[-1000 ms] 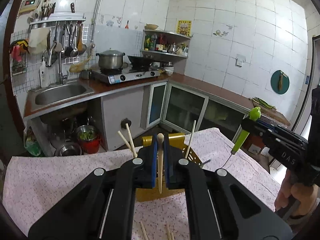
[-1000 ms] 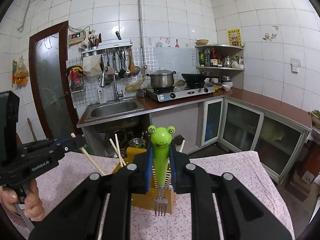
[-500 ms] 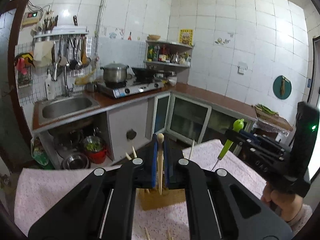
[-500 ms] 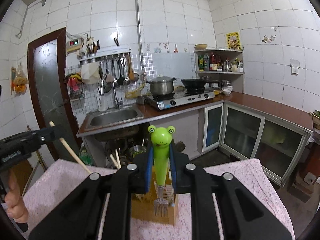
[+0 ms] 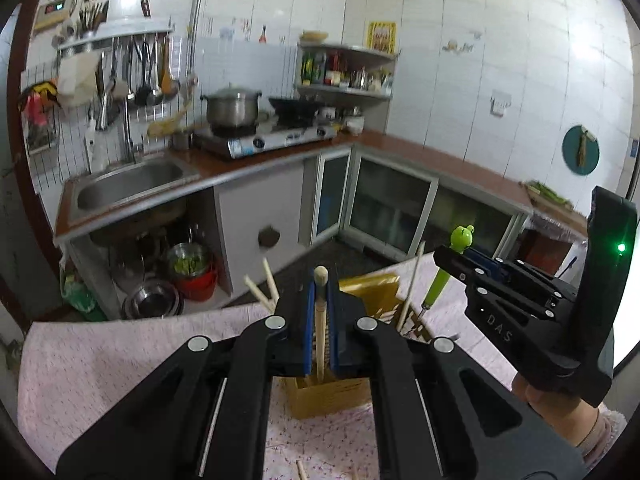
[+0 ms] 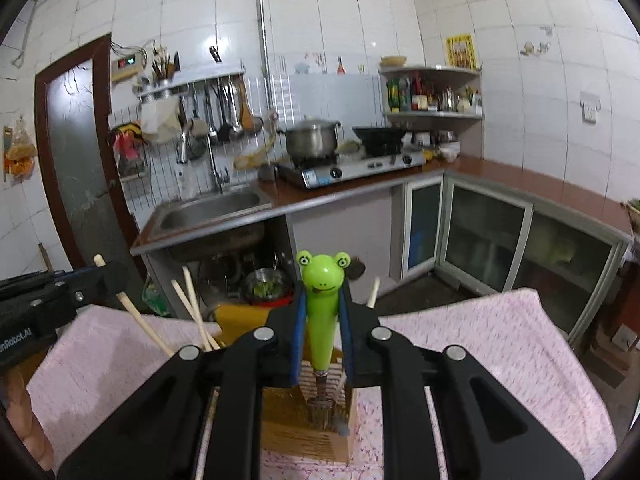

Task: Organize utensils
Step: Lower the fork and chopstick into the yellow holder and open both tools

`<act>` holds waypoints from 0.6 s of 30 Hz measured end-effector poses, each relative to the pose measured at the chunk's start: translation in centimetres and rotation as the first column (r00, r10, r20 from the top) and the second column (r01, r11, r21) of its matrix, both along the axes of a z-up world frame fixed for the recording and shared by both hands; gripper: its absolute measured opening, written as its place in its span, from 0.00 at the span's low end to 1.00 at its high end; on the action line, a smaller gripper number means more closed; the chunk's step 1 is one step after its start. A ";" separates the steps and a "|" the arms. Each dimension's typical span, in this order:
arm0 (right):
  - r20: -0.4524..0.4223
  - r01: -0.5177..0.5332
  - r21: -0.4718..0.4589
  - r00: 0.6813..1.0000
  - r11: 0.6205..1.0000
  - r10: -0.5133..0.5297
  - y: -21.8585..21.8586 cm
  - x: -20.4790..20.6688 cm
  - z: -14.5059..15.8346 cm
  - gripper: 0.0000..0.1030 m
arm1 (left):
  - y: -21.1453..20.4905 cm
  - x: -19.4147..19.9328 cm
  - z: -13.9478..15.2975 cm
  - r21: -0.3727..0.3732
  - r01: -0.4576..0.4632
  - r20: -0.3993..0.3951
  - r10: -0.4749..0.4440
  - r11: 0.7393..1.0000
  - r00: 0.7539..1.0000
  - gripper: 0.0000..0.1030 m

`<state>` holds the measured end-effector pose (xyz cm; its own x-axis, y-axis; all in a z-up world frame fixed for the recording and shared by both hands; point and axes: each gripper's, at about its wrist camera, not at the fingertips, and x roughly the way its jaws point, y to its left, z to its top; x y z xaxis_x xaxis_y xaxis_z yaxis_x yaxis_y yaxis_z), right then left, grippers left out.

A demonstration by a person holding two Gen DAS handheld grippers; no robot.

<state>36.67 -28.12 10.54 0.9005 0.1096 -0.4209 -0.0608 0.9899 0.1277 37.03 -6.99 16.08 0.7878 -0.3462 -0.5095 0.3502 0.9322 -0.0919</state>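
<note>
My left gripper [image 5: 319,320] is shut on a wooden chopstick [image 5: 319,312], held upright with its lower end at the top of the wooden utensil holder [image 5: 328,396]. My right gripper [image 6: 322,320] is shut on a fork with a green frog handle [image 6: 322,300]; its tines [image 6: 320,412] are at the holder's slotted top [image 6: 304,428]. Several chopsticks [image 6: 192,312] stand in the holder. The right gripper and fork also show in the left wrist view [image 5: 444,276]; the left gripper shows in the right wrist view [image 6: 60,292].
The holder stands on a table with a pink patterned cloth [image 6: 500,340]. A yellow chair back [image 5: 372,288] is behind the table. Loose chopsticks [image 5: 300,470] lie on the cloth near me. Kitchen counter, sink [image 5: 132,180] and stove are far behind.
Both grippers have come down and closer to the holder. The chopstick's lower end and the fork's tines now reach the holder's top.
</note>
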 end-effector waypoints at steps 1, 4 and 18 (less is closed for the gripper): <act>-0.008 -0.008 0.006 1.000 1.000 0.009 0.0 0.2 -0.8 0.15 | -0.1 0.3 -0.6 0.003 0.005 -0.006 -0.005 1.000 1.000 0.04; -0.051 -0.021 0.011 0.998 1.000 0.021 0.1 0.7 -2.9 0.15 | -0.7 1.1 -3.3 0.013 0.006 -0.037 -0.006 1.000 0.999 0.04; -0.067 -0.028 -0.004 0.997 1.000 0.028 -0.3 -1.2 -3.9 0.45 | 2.5 0.7 -5.5 -0.060 -0.050 -0.066 0.046 0.997 0.997 0.46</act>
